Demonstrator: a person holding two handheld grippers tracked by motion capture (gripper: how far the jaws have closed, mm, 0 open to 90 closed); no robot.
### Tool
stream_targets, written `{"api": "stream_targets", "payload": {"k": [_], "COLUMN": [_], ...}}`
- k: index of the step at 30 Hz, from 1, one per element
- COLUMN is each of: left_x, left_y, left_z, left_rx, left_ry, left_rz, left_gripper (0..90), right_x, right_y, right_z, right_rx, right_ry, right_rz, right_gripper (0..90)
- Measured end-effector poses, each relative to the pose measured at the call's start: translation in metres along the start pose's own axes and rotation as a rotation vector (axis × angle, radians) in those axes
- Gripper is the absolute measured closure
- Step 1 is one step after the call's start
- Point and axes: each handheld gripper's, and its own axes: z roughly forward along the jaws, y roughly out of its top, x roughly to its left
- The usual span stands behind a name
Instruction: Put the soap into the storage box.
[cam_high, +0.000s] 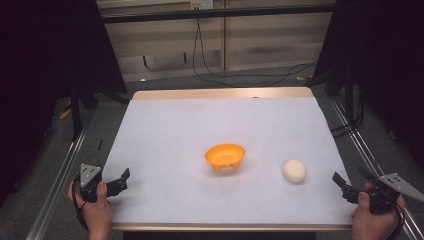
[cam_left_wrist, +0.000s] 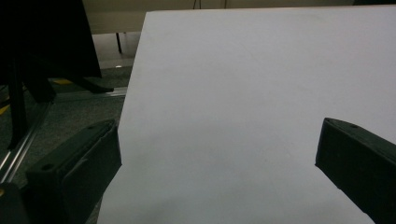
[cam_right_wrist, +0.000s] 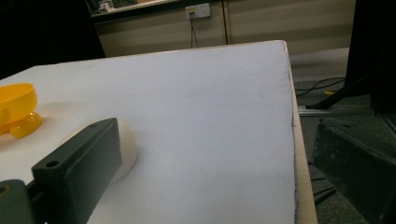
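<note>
While both grippers' fingers gape empty, the white ball (cam_high: 294, 171) lies at ten o'clock from the nearer right gripper (cam_high: 345, 187).

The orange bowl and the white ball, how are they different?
The orange bowl is bright orange, while the white ball is pale cream. The bowl is open and hollow on top; the ball is a closed, rounded lump. The bowl looks wider than the ball. The bowl sits near the table's middle, the ball further right, nearer the right gripper. Both rest on the white tabletop, untouched.
</note>
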Motion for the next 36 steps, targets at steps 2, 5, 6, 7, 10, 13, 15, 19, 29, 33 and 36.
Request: {"api": "stream_targets", "payload": {"k": [2, 5, 6, 7, 10, 13, 15, 19, 29, 33, 36], "left_x": [0.0, -0.001, -0.001, -0.001, -0.001, 0.001, 0.001, -0.001, -0.002, -0.002, -0.002], "left_y": [0.0, 0.0, 0.0, 0.0, 0.0, 0.0, 0.0, 0.0, 0.0, 0.0, 0.0], "left_z": [0.0, 0.0, 0.0, 0.0, -0.001, 0.0, 0.0, 0.0, 0.001, 0.001, 0.001], "left_rx": [-0.001, -0.004, -0.004, -0.004, -0.005, 0.0, 0.001, 0.002, 0.004, 0.004, 0.011], "left_ry": [0.0, 0.005, 0.005, 0.005, -0.003, -0.008, -0.008, -0.005, 0.0, 0.0, 0.001], "left_rz": [0.004, 0.005, 0.006, 0.006, 0.009, -0.007, -0.003, 0.007, 0.016, 0.017, 0.017], "left_gripper": [0.0, 0.0, 0.0, 0.0, 0.0, 0.0, 0.0, 0.0, 0.0, 0.0, 0.0], "right_x": [0.002, 0.002, 0.002, 0.002, 0.004, 0.005, 0.007, 0.015, 0.031, 0.045, 0.052], "right_y": [0.0, 0.001, 0.001, 0.001, 0.006, 0.011, 0.015, 0.025, 0.043, 0.053, 0.055], "right_z": [0.0, 0.002, 0.002, 0.002, 0.01, 0.017, 0.02, 0.022, 0.033, 0.043, 0.05], "right_rx": [-0.002, 0.014, 0.023, 0.023, 0.114, 0.202, 0.244, 0.305, 0.525, 0.609, 0.653], "right_ry": [-0.004, -0.012, -0.01, -0.01, 0.015, 0.029, 0.018, 0.021, 0.01, -0.006, 0.008], "right_rz": [-0.007, -0.013, -0.018, -0.018, -0.041, -0.047, -0.079, -0.113, -0.145, -0.161, -0.164], "right_gripper": [1.4, 1.9, 1.9, 1.9, 2.0, 5.7, 6.3, 6.4, 7.6, 8.3, 8.6]}}
